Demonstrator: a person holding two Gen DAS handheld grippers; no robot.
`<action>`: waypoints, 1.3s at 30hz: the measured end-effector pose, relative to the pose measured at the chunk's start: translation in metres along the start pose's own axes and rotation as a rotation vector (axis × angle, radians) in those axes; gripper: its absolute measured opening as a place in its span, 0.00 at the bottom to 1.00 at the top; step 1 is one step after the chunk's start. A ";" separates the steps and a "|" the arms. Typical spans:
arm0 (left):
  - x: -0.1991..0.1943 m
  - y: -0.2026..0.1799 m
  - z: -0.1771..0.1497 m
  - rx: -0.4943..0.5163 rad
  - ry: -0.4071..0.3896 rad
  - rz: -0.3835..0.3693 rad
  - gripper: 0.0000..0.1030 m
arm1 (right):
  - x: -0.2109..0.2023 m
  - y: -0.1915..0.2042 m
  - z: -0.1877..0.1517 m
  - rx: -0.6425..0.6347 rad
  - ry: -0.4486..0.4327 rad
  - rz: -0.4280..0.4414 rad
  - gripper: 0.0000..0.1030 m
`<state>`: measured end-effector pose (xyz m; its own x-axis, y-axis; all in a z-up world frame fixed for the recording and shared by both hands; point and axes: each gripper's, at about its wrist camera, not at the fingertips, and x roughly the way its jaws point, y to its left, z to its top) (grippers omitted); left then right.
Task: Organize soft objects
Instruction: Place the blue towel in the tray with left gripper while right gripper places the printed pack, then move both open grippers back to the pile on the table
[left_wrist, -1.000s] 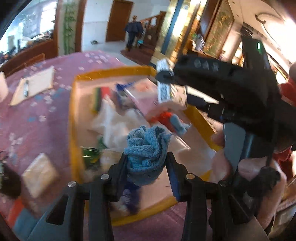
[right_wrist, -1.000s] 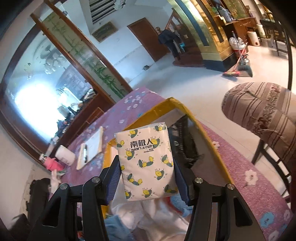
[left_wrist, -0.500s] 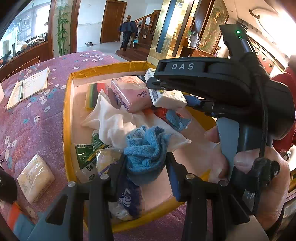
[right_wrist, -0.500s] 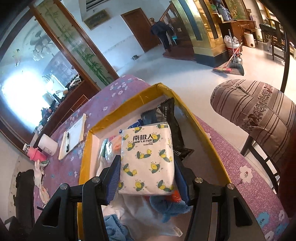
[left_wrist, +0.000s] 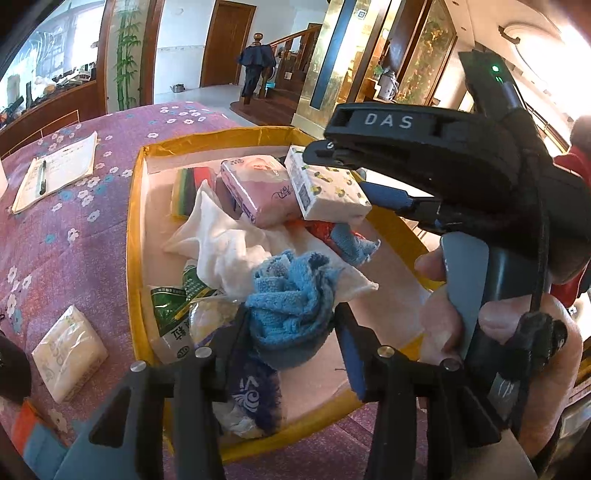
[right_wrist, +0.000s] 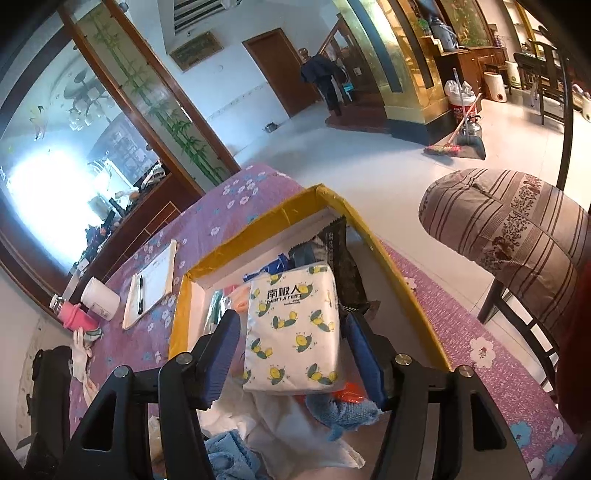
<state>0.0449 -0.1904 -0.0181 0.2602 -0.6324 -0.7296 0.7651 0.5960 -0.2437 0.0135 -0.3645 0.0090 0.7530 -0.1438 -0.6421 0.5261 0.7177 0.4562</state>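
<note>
Tissue pack (right_wrist: 293, 332) is lying between the right tongs' (right_wrist: 291, 354) parted fingers, apparently released into the tray (right_wrist: 402, 291). Left tongs (left_wrist: 290, 332) are clamping the blue cloth (left_wrist: 288, 299), probably placing next.

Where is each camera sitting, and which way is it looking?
Left wrist: on the left gripper, looking over the yellow-rimmed box; it grips a blue towel; the right hand shows.
Right wrist: on the right gripper, facing the box's far corner, around a bee-print tissue pack.
Both show the pack, box and white cloth.
</note>
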 end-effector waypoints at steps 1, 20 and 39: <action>-0.001 0.000 0.000 -0.002 -0.002 -0.001 0.44 | -0.001 0.000 0.000 0.001 -0.004 0.002 0.62; -0.034 -0.003 0.001 0.002 -0.082 0.059 0.62 | -0.015 0.010 0.001 -0.037 -0.073 -0.024 0.68; -0.137 0.024 -0.068 0.065 -0.180 0.327 0.71 | -0.022 0.096 -0.041 -0.420 -0.234 -0.201 0.90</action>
<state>-0.0122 -0.0557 0.0328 0.5921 -0.4939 -0.6368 0.6586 0.7520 0.0292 0.0312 -0.2643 0.0417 0.7470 -0.4205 -0.5150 0.5012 0.8651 0.0205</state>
